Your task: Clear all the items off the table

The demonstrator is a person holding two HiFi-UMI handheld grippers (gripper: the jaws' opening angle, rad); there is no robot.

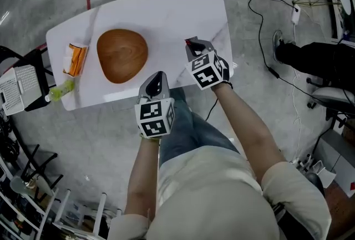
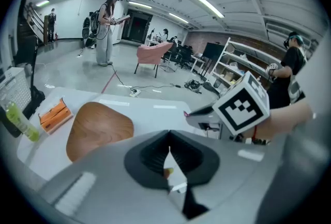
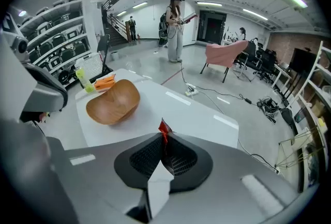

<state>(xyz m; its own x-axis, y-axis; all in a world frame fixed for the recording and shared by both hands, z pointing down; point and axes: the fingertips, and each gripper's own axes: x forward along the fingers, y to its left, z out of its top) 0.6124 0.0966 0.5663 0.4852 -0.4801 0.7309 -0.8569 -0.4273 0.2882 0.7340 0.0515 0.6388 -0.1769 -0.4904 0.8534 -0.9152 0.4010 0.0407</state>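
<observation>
The right claw is raised over the near right part of the white table. Its jaws are pressed together on a small red scrap that sticks out past the tips. The left claw is held above the table's near edge, just beside the right one, with its jaws closed. A tiny yellowish speck shows low in the seam between them, too small to tell what it is. Three things are on the table, all towards its left half. A wooden bowl sits well apart from both claws. An orange packet lies just beside the bowl on its outer side. A green bottle is at the near left corner, close to the packet and next to a black stand off the table's end.
</observation>
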